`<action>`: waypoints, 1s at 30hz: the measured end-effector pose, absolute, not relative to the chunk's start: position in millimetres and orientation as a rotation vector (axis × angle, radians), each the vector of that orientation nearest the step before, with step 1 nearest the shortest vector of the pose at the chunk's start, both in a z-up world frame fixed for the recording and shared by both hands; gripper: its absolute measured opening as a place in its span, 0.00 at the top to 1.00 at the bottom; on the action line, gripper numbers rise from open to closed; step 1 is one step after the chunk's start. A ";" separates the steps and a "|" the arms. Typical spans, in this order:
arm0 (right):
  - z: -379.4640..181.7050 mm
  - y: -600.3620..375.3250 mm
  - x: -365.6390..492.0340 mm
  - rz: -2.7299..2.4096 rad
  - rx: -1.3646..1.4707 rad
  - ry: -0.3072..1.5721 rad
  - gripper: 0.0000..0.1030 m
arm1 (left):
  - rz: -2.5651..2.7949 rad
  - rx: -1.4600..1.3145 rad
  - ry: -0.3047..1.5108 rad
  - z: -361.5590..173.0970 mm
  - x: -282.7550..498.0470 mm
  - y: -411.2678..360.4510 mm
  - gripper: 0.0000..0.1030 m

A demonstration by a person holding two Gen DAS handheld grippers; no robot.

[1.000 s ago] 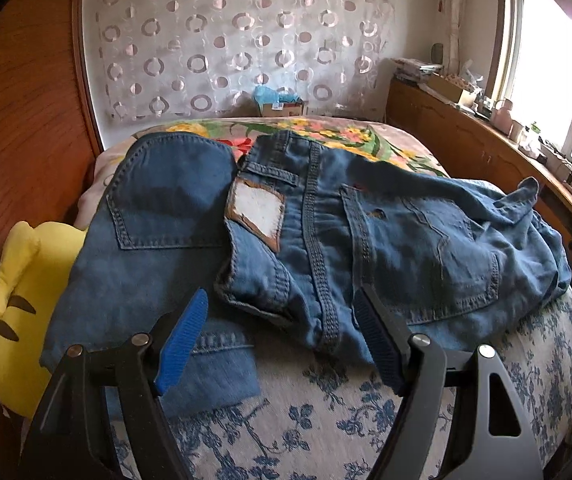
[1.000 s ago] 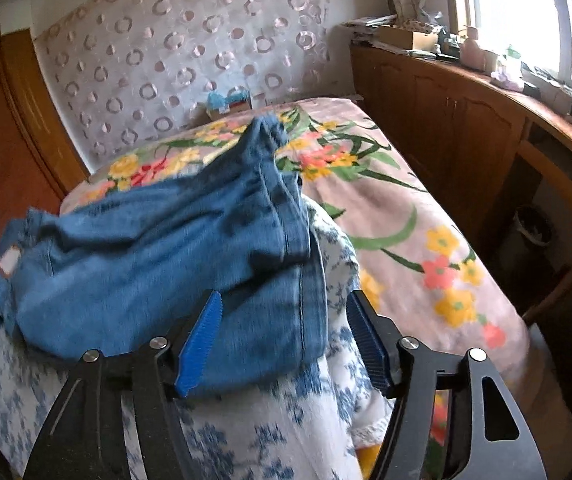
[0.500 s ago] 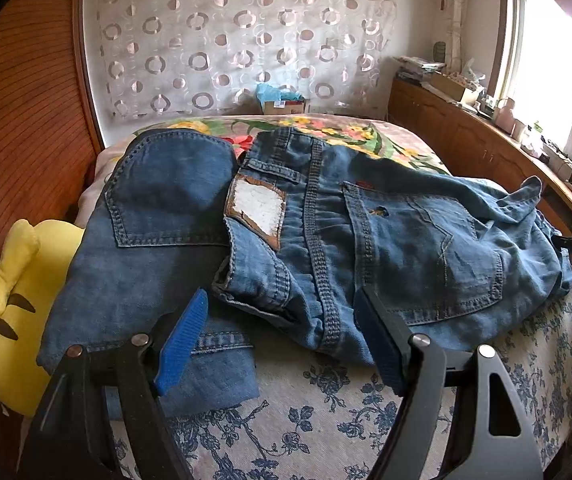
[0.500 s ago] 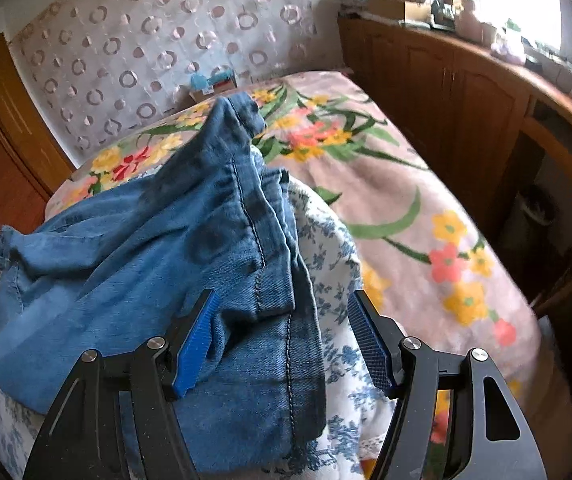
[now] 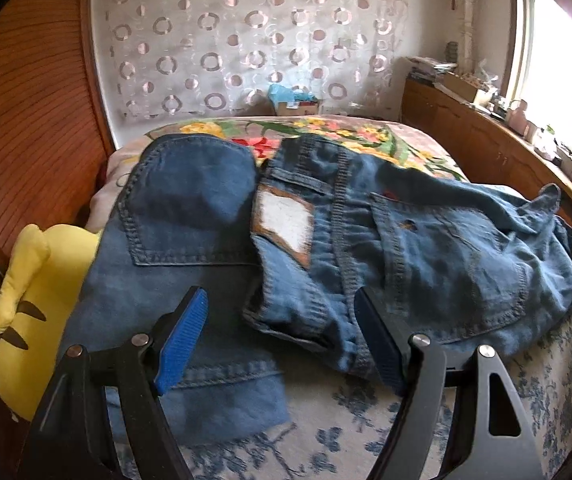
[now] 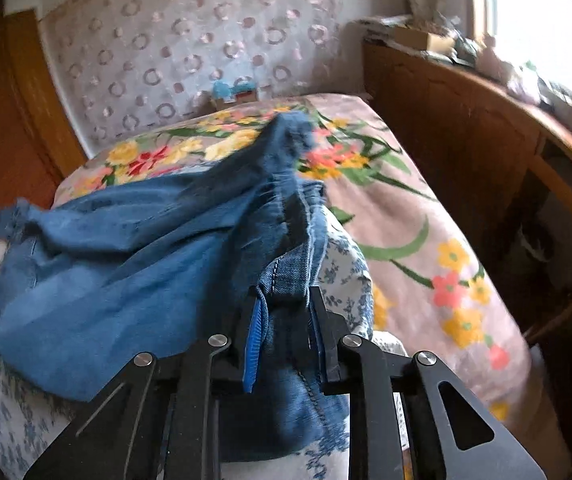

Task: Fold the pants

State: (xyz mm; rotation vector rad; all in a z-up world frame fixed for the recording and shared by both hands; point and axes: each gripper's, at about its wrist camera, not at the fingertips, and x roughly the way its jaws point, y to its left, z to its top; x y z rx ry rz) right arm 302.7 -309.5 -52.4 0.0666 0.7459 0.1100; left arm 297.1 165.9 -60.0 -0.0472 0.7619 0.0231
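A crumpled pair of blue jeans (image 5: pixel 426 260) lies across the bed, white waistband patch (image 5: pixel 283 220) facing up. My left gripper (image 5: pixel 279 300) hovers open just above the waistband's near edge, nothing between its blue pads (image 5: pixel 181 336). In the right wrist view the same jeans (image 6: pixel 125 272) stretch off to the left. My right gripper (image 6: pixel 286 296) is closing, and the hem of a pant leg (image 6: pixel 286 276) is bunched and pinched between its pads. A second denim piece (image 5: pixel 173 240) lies flat to the left of the jeans.
A yellow plush toy (image 5: pixel 33 300) sits at the bed's left edge by the wooden wall (image 5: pixel 25 120). The floral blanket (image 6: pixel 406 220) covers the far bed, under a white blue-flowered cover (image 5: pixel 366 432). A wooden cabinet (image 6: pixel 466 128) with clutter runs along the right. A small box (image 5: pixel 294 100) stands at the far end.
My right gripper moved in over the pant leg's hem and its jaws closed on it, bunching the denim. The left gripper stayed open in nearly the same place.
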 end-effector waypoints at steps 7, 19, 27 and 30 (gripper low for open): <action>-76.7 -301.5 310.5 0.111 0.028 0.770 0.79 | 0.007 -0.054 0.807 -70.9 310.3 171.2 0.56; -73.7 -309.1 312.6 0.140 0.041 0.750 0.85 | 0.025 0.053 0.816 -65.9 307.5 153.1 0.90; -58.7 -316.6 295.6 0.142 0.043 0.659 0.89 | 0.033 0.057 0.711 -24.2 277.8 150.1 0.93; -52.7 -316.5 287.7 0.147 0.035 0.625 0.89 | 0.027 0.043 0.675 -8.8 261.0 151.1 0.97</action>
